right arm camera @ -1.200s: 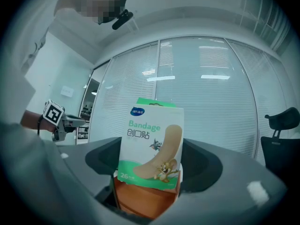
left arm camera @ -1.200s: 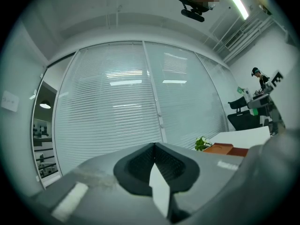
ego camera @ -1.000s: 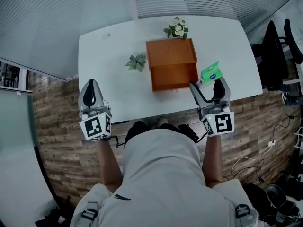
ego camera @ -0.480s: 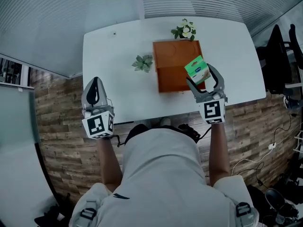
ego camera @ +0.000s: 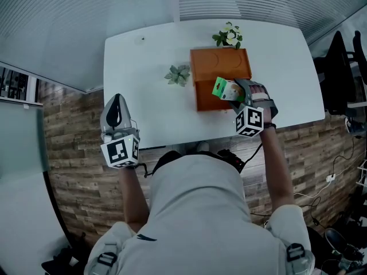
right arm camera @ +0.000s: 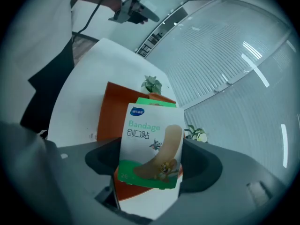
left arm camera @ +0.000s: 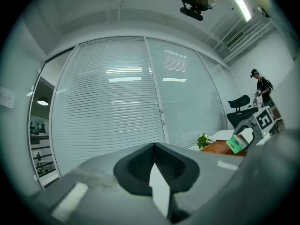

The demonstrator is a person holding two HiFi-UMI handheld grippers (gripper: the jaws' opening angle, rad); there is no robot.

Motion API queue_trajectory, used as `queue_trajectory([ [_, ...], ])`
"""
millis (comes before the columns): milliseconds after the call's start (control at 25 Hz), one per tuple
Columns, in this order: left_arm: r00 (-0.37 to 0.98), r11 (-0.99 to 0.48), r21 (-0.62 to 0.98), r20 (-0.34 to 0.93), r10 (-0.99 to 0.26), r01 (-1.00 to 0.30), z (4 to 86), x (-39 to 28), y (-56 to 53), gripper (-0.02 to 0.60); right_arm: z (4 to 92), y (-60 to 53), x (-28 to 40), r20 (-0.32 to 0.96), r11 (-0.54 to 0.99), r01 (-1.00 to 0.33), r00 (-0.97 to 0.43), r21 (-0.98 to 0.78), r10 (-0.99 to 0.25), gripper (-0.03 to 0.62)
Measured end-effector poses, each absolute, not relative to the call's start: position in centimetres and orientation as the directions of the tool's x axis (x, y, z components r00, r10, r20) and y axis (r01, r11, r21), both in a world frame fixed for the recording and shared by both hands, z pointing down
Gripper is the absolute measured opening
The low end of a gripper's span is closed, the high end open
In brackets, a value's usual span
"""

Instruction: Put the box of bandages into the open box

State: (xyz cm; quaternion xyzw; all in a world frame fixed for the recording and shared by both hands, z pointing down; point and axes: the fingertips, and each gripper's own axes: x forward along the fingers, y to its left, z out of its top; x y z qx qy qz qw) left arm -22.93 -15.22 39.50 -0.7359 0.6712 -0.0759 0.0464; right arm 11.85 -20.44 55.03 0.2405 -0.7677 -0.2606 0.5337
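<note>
Jaws of right gripper pinch one bandage box over one open box; left gripper jaws pressed together.

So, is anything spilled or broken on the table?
No, nothing stands out. The right claw holds the bandage box, tilted, over the open orange box. The green plant and the flowering plant look tidy.

Open box gapes upward; succulent beside its left; flowers behind.
</note>
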Motion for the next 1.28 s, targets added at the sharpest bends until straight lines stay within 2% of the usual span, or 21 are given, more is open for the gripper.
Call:
queue_trajectory([
  [480,0.084,-0.092,-0.165,0.058,-0.995,-0.982,39.8,-23.5,-14.9,0.006,56.0,-20.9,11.9,0.728,0.763,-0.052,-0.263,0.645,-0.633,0.380],
  [1160,0.095,-0.104,-0.165,0.060,-0.994,-0.981,40.2,-23.1,-15.3,0.006,55.8,-21.1,12.7,0.721,0.763,-0.121,-0.262,0.635,-0.642,0.394],
  [1280,0.097,-0.106,-0.165,0.058,-0.994,-0.981,40.2,-23.0,-15.5,0.006,55.3,-21.4,13.0,0.701,0.754,-0.203,-0.279,0.625,-0.656,0.394],
])
